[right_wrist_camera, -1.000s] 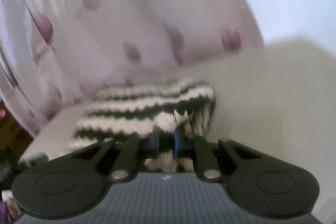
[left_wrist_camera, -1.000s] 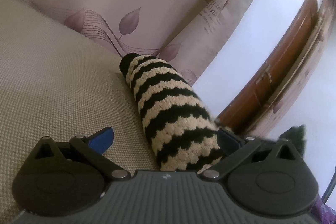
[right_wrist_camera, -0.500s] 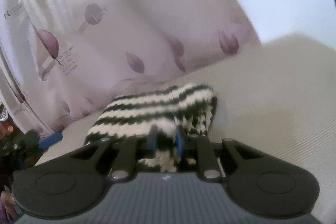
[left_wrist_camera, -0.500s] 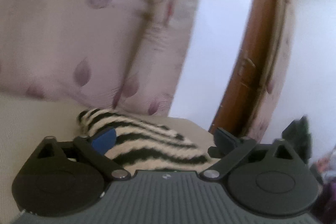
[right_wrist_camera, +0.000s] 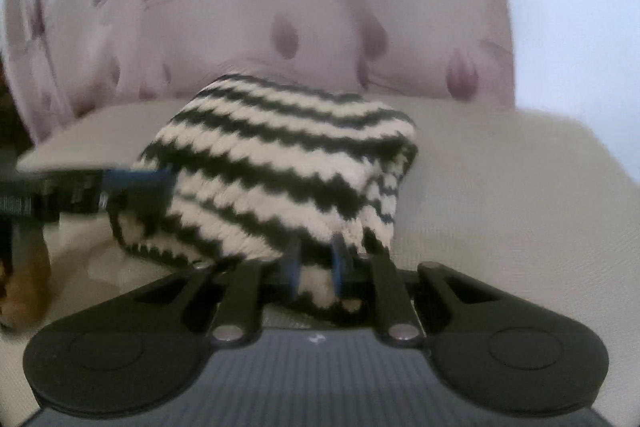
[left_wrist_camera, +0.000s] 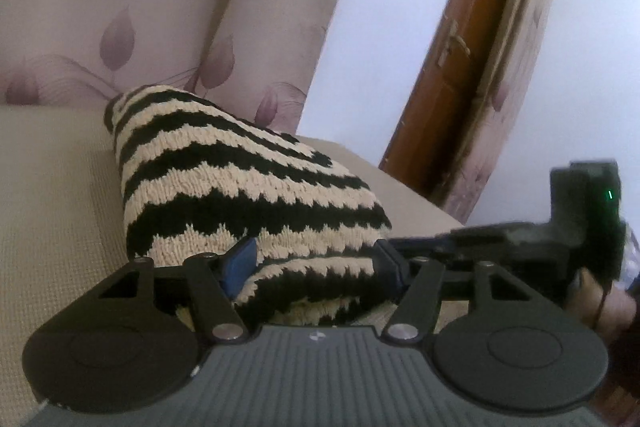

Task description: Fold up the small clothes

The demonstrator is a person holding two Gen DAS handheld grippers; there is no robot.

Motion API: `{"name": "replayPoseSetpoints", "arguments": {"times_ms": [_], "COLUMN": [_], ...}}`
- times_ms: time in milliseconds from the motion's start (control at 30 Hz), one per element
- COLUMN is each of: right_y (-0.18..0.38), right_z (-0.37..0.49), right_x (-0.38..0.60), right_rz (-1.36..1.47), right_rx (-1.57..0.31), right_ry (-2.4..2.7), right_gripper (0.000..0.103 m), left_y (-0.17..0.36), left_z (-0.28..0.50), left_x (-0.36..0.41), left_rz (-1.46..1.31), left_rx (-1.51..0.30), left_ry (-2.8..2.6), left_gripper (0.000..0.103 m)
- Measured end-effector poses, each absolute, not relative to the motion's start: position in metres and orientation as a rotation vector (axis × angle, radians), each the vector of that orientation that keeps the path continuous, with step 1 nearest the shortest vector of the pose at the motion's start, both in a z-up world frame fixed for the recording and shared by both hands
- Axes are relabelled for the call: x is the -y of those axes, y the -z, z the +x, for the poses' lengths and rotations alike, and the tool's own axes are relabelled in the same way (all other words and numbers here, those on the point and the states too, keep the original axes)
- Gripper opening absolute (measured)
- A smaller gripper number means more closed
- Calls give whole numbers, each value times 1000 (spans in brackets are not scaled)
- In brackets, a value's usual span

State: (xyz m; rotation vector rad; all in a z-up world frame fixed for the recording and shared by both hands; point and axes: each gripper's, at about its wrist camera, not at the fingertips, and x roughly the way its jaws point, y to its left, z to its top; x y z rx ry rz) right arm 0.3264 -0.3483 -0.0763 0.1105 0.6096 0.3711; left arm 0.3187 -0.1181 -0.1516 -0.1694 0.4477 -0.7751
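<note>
While the right gripper (right_wrist_camera: 314,273) pinches the doubled striped knit (left_wrist_camera: 248,183), the left gripper (left_wrist_camera: 316,263) straddles it, spread; flattening remains.

A beige woven cushion surface (left_wrist_camera: 60,211) carries the striped knit garment (left_wrist_camera: 240,179), which lies folded just ahead of both jaws, apparently resting directly on the weave.

A black-and-cream zigzag-striped knit garment (left_wrist_camera: 240,187) lies bunched, folded over, on the beige surface.
</note>
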Motion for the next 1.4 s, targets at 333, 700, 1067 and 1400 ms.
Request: {"name": "replayPoseSetpoints", "arguments": {"times_ms": [333,700,1067,1400], "right_y": [36,87,46,56], "right_z": [361,418,493,486], "right_x": [375,365,293,282], "right_rz": [361,310,119,59], "right_rx": [-459,-569,-534,-553], "right_ry": [-418,-382,-604,-569], "right_gripper": [17,18,18,20], "left_y": [153,154,153,152], "left_z": [316,318,320,321], "left_x": [123,123,121,122], "left_rz": [-159,-170,-189,-183], "left_rx": [-441,-431,-433,-430], "left_ry": [798,817,829,832], "left_gripper": [74,83,85,91]}}
